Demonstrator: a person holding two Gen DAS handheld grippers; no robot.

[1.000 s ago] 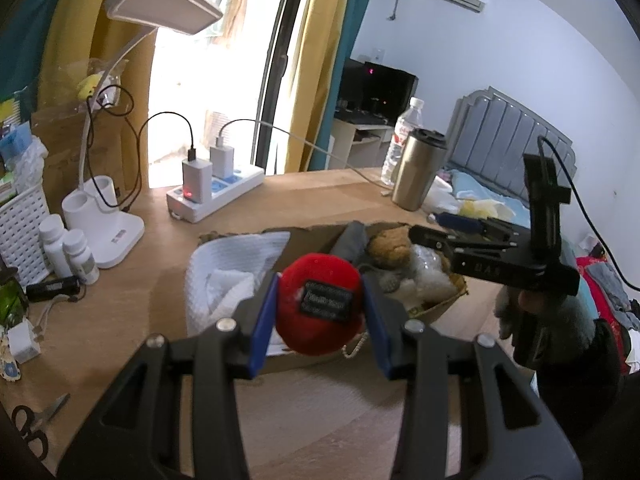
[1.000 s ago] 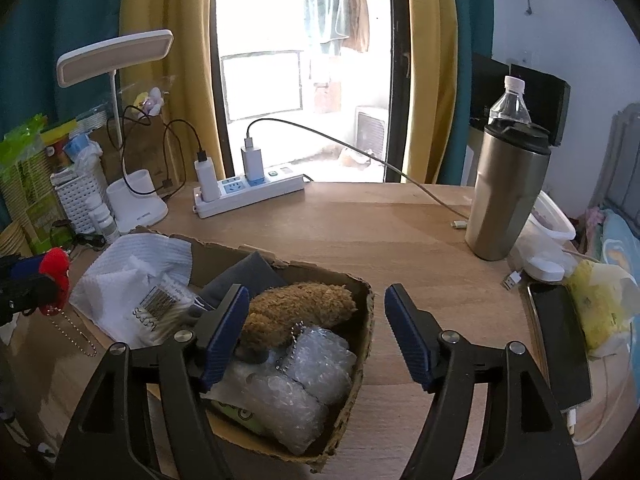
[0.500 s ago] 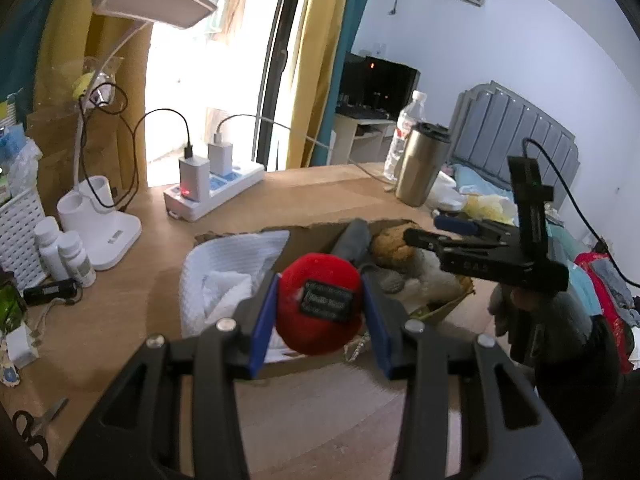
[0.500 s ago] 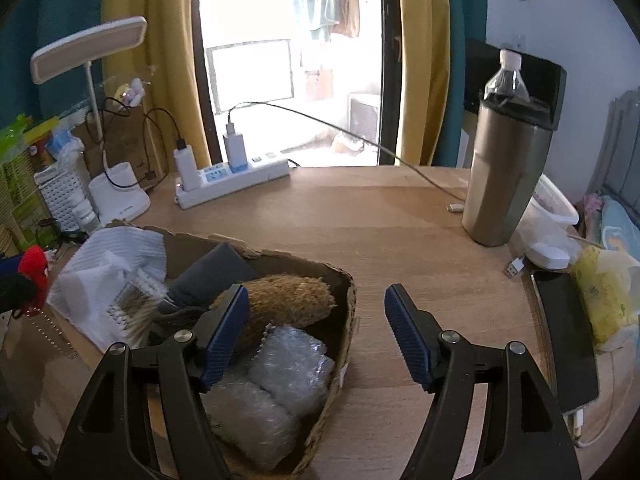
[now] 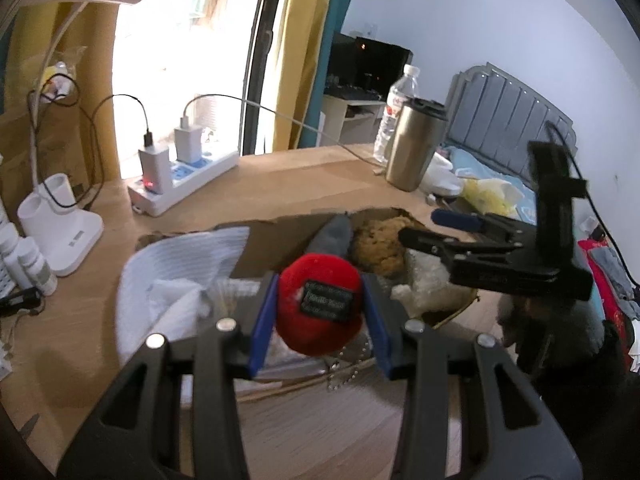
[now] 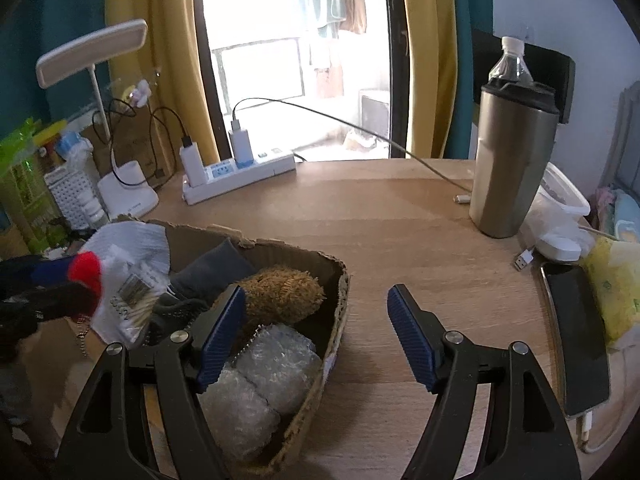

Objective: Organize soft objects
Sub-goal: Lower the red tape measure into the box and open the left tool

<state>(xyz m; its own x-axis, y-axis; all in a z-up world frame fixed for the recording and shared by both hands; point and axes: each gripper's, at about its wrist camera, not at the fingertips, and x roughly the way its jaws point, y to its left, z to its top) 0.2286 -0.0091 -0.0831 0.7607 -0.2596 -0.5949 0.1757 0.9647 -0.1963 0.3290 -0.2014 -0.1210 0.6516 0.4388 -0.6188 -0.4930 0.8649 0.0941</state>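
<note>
My left gripper (image 5: 318,312) is shut on a red plush ball (image 5: 320,304) with a black label and a bead chain, held over the near side of the cardboard box (image 5: 264,236). The box (image 6: 338,304) holds a white cloth (image 6: 132,240), a grey sock (image 6: 212,268), a brown plush toy (image 6: 280,294) and bubble wrap (image 6: 264,376). My right gripper (image 6: 316,332) is open and empty above the box's right rim; it also shows in the left wrist view (image 5: 480,248). The red ball shows at the left of the right wrist view (image 6: 86,272).
On the wooden desk stand a steel tumbler (image 6: 512,164), a water bottle (image 5: 394,116), a white power strip (image 6: 240,176) with chargers, a desk lamp (image 6: 124,196), small bottles (image 5: 30,260), and a phone (image 6: 576,332) beside a yellow packet (image 6: 616,288).
My left gripper has carried the red ball forward, closer over the box. My right gripper has shifted right along the box's rim and stayed open.
</note>
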